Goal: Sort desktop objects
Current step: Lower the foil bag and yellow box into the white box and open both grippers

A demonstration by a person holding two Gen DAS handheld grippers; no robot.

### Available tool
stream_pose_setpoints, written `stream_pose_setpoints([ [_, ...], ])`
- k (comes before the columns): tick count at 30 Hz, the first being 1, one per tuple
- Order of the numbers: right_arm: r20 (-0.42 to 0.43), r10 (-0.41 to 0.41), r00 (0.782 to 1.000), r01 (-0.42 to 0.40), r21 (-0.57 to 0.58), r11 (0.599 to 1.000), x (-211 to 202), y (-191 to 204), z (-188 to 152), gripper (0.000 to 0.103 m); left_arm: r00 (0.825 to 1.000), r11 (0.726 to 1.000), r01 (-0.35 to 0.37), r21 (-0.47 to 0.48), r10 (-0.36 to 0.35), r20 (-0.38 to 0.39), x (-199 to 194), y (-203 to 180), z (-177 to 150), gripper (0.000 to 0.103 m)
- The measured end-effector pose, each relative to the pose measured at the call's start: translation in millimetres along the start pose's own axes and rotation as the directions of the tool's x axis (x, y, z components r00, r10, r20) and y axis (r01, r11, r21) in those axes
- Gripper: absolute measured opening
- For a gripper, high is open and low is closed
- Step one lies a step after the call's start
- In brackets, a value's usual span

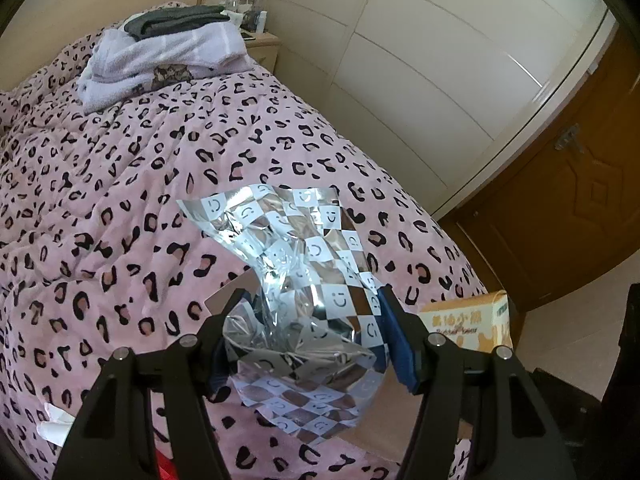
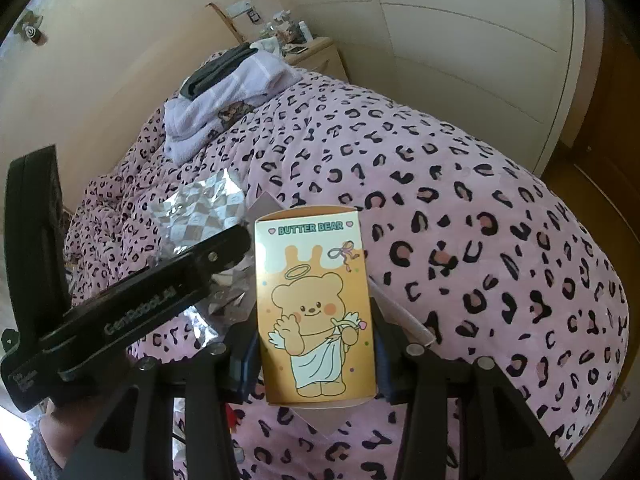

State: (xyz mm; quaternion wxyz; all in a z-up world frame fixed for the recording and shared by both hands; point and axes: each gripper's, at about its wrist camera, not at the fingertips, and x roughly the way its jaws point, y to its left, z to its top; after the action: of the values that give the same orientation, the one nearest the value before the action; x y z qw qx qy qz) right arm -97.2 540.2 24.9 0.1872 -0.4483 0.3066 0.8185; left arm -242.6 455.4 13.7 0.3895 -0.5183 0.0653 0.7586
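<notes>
My left gripper (image 1: 310,308) is shut on a crinkled silver foil bag (image 1: 296,280) with white smiley squares, held above the bed. The bag also shows in the right wrist view (image 2: 196,208), behind the left gripper's black body (image 2: 132,312). My right gripper (image 2: 316,320) is shut on an orange Butter Bear box (image 2: 314,304) with a cartoon bear, held upright between the blue pads. The box's edge shows at the right of the left wrist view (image 1: 468,320).
A bed with a pink leopard-print cover (image 1: 160,160) fills both views. Folded lilac and grey towels (image 1: 160,52) lie at its far end. A bedside table (image 2: 312,50) with small bottles stands behind. White wardrobe doors (image 1: 420,60) and a wooden door (image 1: 580,200) are on the right.
</notes>
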Motion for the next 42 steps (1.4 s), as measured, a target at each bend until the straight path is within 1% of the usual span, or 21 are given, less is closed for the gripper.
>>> stream_pose_setpoints([
  [14,-0.039,-0.020,0.999,0.019,-0.027,0.999,25.4,7.0,-6.6,0.046,0.999,1.000,-0.015,-0.008,0.014,-0.029,20.0,4.6,-3.8,0.064],
  [24,-0.061,-0.046,0.997,0.044,-0.033,0.998,37.9,2.4,-10.6,0.046,0.998,1.000,-0.020,-0.001,0.020,-0.051,35.5,0.8,-9.6,0.064],
  [38,-0.087,-0.073,0.994,0.069,-0.047,0.997,47.5,-2.8,-14.4,0.046,0.998,0.999,-0.041,0.031,0.042,-0.053,42.8,-9.9,-12.4,0.064],
  [42,-0.091,-0.084,0.992,0.079,-0.061,0.995,46.0,-2.5,-14.2,0.047,0.998,0.999,-0.038,0.017,0.038,-0.040,37.6,-9.8,-12.2,0.066],
])
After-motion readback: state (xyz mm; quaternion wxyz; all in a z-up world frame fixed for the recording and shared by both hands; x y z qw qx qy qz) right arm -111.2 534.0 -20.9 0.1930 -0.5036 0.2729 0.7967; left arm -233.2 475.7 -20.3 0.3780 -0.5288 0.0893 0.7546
